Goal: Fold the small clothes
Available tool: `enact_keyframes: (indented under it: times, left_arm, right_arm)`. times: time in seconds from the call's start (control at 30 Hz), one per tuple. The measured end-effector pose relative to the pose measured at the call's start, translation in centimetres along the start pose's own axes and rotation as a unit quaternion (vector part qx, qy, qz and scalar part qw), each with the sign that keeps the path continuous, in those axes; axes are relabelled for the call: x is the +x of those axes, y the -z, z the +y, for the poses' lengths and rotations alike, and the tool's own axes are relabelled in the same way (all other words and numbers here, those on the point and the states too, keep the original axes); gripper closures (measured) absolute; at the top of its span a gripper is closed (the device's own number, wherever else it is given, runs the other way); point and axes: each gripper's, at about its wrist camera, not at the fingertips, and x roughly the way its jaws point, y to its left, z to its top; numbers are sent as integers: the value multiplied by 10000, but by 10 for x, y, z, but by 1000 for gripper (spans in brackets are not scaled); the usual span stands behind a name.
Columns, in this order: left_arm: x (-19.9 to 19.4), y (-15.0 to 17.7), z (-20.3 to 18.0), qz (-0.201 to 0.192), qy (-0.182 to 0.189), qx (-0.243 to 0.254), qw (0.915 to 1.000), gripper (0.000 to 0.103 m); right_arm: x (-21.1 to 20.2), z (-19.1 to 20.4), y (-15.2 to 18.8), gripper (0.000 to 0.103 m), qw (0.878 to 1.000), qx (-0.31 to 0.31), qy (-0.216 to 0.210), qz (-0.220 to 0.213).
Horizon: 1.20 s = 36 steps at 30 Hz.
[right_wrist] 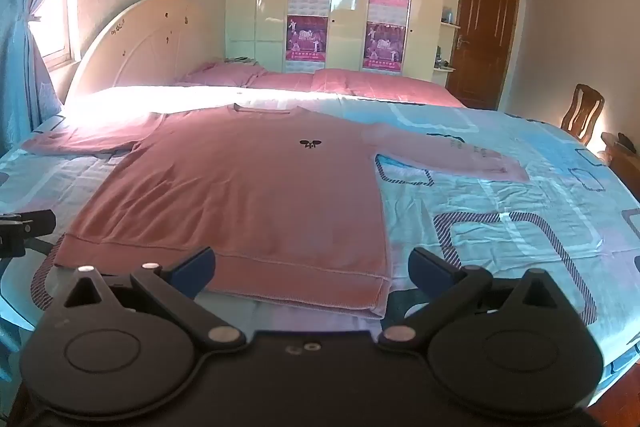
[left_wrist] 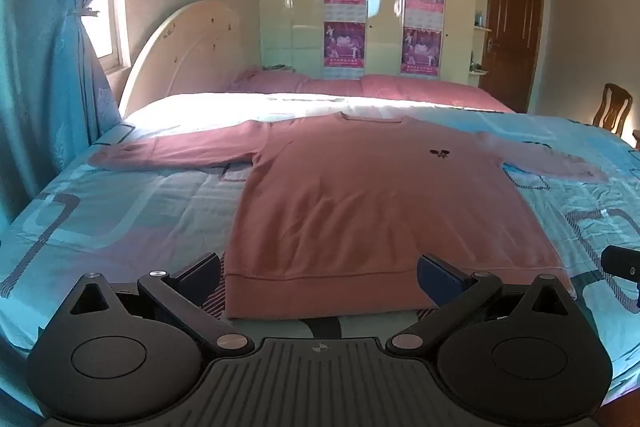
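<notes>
While the pink sweater (left_wrist: 360,195) lies flat, front up, sleeves spread, on the blue patterned bedspread (right_wrist: 500,195) | left gripper (left_wrist: 320,271) spread wide, empty, at the sweater's hem, near its left corner | right gripper (right_wrist: 312,267) spread wide, empty, straddling the hem's right corner | pink quilt (left_wrist: 420,89) beyond the collar.

Blue patterned bedsheet (left_wrist: 120,211), pink quilt (left_wrist: 420,87), cream headboard (left_wrist: 188,47), wardrobe (left_wrist: 384,7), wooden chair (left_wrist: 612,111)
</notes>
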Motion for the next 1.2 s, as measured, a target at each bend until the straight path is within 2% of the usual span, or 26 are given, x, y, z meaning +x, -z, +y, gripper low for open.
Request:
enact_keyframes:
  times: [0.77,1.2]
  left_arm:
    - [4,-3,-8,1,13,35,10000,0]
    - [-8,1,-4,-31,46,47,10000,0]
  right_arm:
    - [0,-1,-1,1,10000,8,-2,1]
    - [-3,-2,-3,1,10000,19,-19,-9]
